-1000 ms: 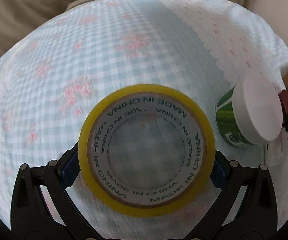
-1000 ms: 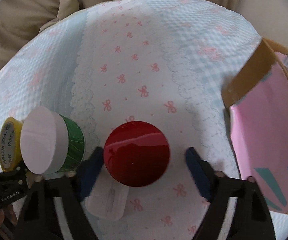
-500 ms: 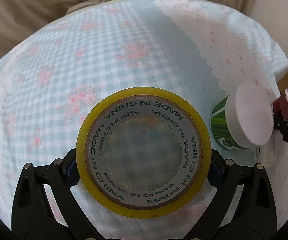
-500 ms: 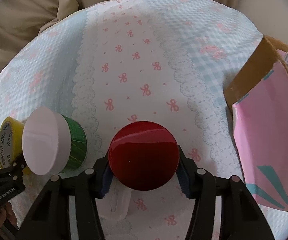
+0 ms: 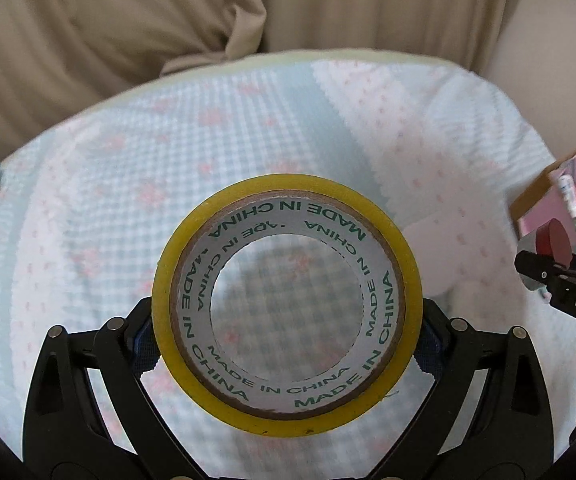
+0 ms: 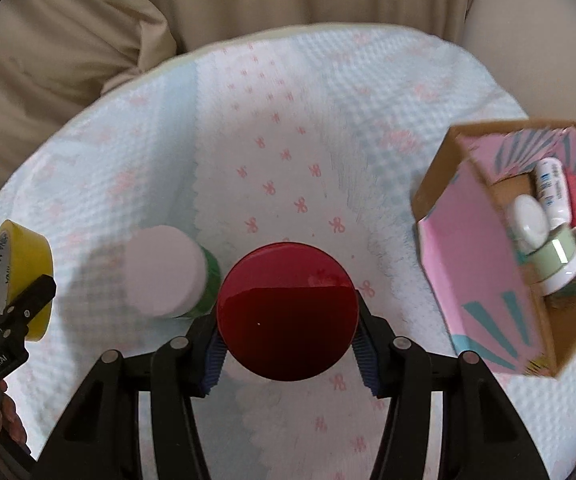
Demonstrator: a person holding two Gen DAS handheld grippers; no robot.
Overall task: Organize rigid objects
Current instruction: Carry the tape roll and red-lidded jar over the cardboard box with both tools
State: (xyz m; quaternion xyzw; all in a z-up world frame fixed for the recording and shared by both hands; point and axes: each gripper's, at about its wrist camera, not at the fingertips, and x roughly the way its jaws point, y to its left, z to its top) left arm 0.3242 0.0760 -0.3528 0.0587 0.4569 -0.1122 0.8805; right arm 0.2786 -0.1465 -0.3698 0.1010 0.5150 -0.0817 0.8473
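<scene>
My left gripper [image 5: 286, 340] is shut on a yellow tape roll [image 5: 287, 304] printed MADE IN CHINA, held above the patterned cloth [image 5: 128, 200]; the roll also shows at the left of the right wrist view [image 6: 22, 276]. My right gripper [image 6: 288, 350] is shut on a jar with a round red lid [image 6: 287, 312], lifted off the cloth; it shows at the right edge of the left wrist view [image 5: 554, 242]. A green jar with a white lid [image 6: 164, 270] lies on the cloth just left of the red-lidded jar.
An open pink and teal cardboard box [image 6: 484, 280] sits on the cloth at the right, holding several white and pale green containers [image 6: 548, 236]. Beige fabric [image 6: 88, 40] lies beyond the cloth's far edge. A small clear plastic piece lies under the right gripper.
Both grippers have lifted with their objects. The right gripper closed on the red-lidded jar and raised it; the box interior has come into view. The green jar stayed on the cloth.
</scene>
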